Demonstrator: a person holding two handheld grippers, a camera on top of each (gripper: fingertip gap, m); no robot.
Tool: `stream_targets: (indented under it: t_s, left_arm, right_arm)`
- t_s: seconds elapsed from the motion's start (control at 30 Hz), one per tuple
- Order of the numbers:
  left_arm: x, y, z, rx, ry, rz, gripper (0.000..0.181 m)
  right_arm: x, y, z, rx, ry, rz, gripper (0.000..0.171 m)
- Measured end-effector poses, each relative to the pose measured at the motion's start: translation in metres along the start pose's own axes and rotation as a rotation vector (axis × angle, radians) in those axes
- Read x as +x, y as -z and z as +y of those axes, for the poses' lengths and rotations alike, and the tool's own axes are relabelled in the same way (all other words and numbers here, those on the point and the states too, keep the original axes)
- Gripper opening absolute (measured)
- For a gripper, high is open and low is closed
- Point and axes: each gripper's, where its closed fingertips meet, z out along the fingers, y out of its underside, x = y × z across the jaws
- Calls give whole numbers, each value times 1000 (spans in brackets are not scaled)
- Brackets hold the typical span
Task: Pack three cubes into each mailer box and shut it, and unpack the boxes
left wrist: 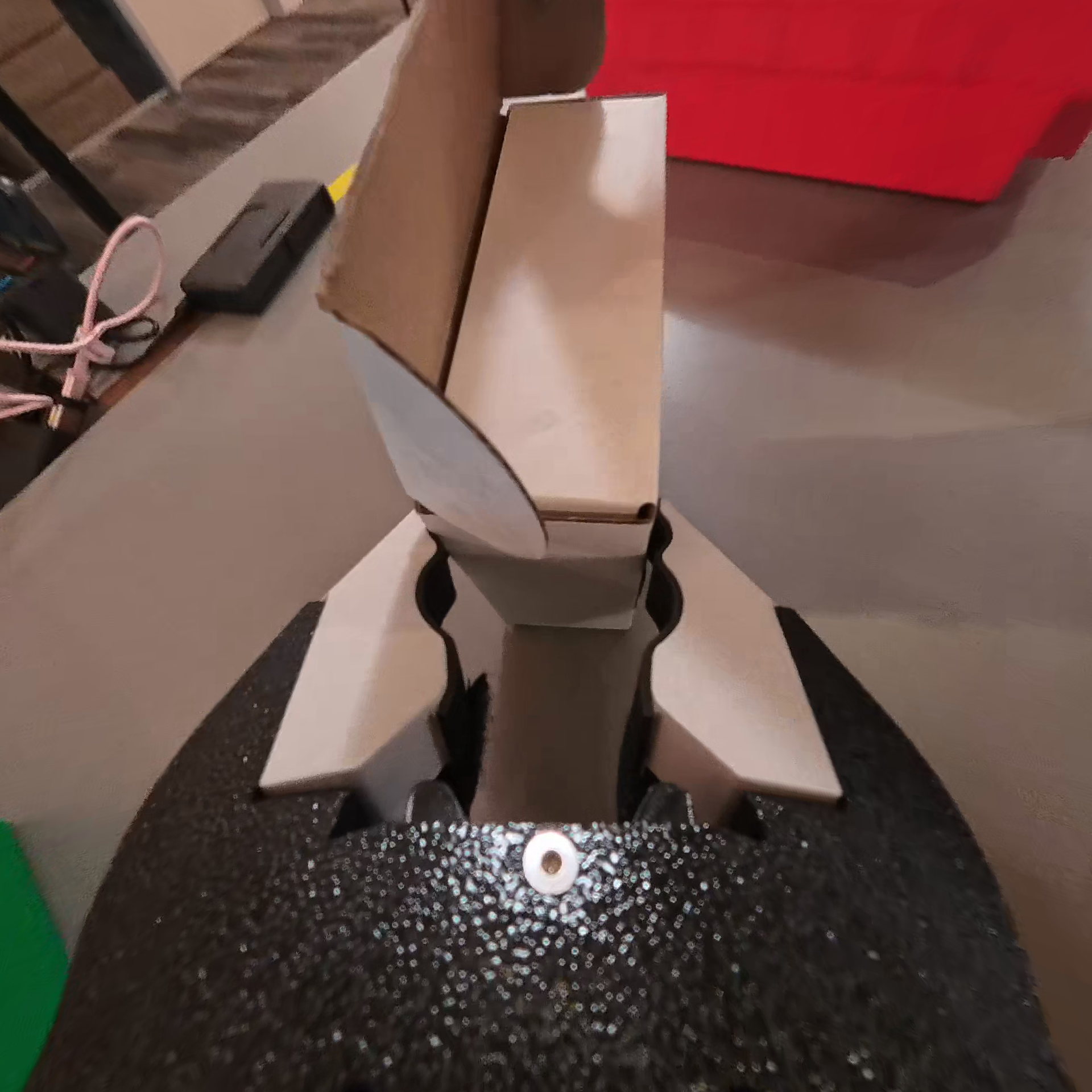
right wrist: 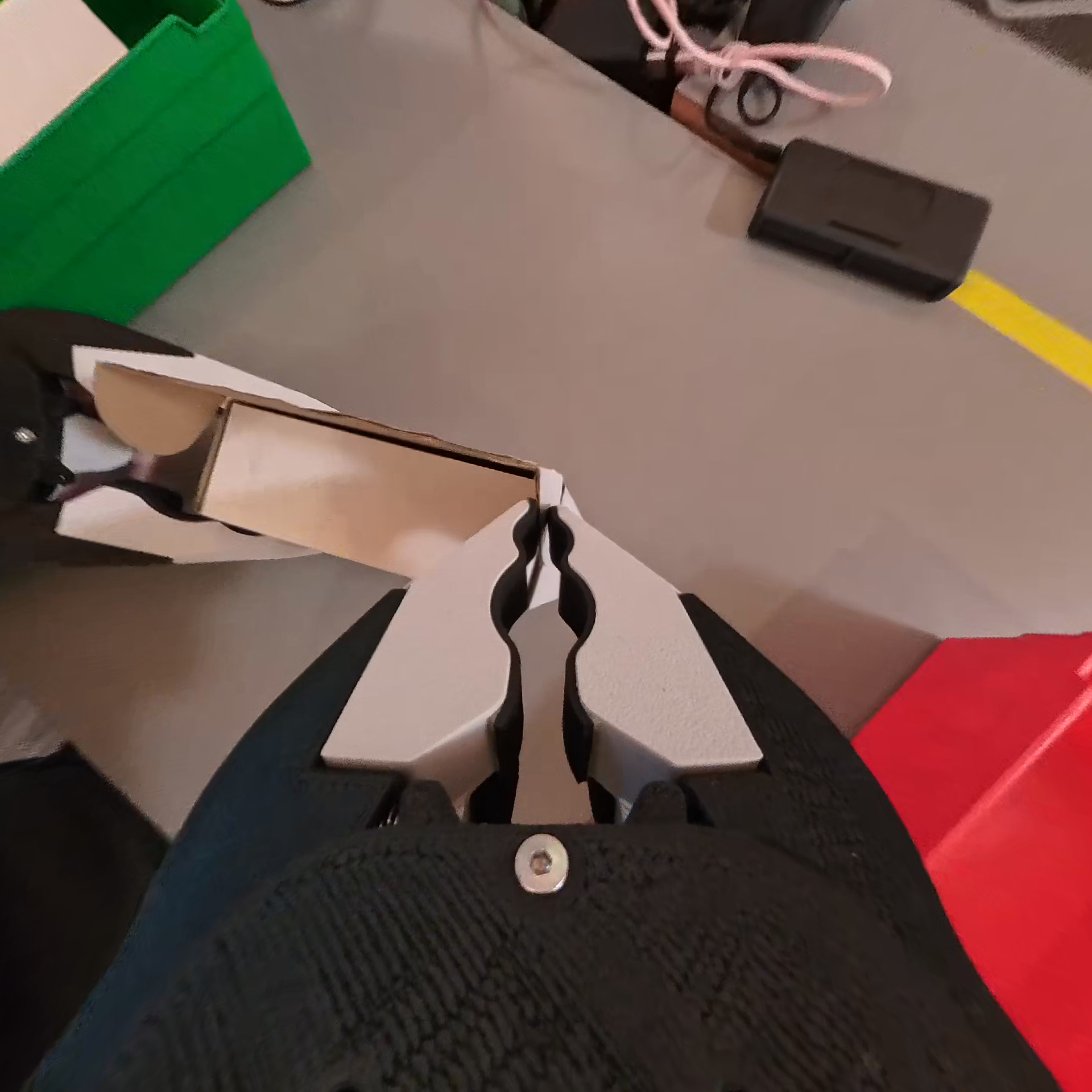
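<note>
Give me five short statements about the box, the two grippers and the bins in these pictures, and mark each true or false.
1. The left gripper grips one end of the cardboard box. True.
2. The right gripper is wide open and clear of the box. False: its fingertips pinch a thin flap at the box's other end.
3. The box lies flat on the table. False: both grippers hold it up.
4. A green bin and a red bin are both in view. True.
5. The pink cord lies inside the box. False: it lies at the table's edge.
</note>
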Motion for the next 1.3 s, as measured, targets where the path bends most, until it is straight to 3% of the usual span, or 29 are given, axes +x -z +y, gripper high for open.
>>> stream_targets:
  t_s: [0.27, 0.53, 0.6, 0.67, 0.73, 0.8, 0.9, 1.07, 1.3]
  left_arm:
    - [-4, 0, 3, -56, 69, -49, 65]
    - [-5, -1, 3, -42, 100, -31, 65]
    - [-4, -1, 3, -46, 98, -35, 65]
    - [-4, -1, 3, -46, 100, -36, 65]
    - [-4, -1, 3, -46, 98, -38, 65]
    - [-4, -1, 3, -44, 97, -40, 65]
    - [-4, -1, 3, -37, 98, -44, 65]
    - [-4, -1, 3, -33, 97, -54, 64]
    - [-4, 0, 3, -31, 95, -52, 64]
  right_arm:
    - [1, -14, -5, -76, -140, -113, 2]
    - [5, -22, 7, 23, -41, -14, 2]
    - [2, -14, 7, 79, -38, 44, 29]
    - [-3, 8, -2, 237, -11, 150, 43]
    - [-35, 33, -12, 452, 13, 158, 37]
    - [-93, 37, -15, 597, 33, 1, 23]
    - [-145, 4, -6, 566, 74, -78, 28]
    - [-159, -35, -14, 543, 62, -51, 27]
    - [-140, -38, -32, 508, 191, 121, 0]
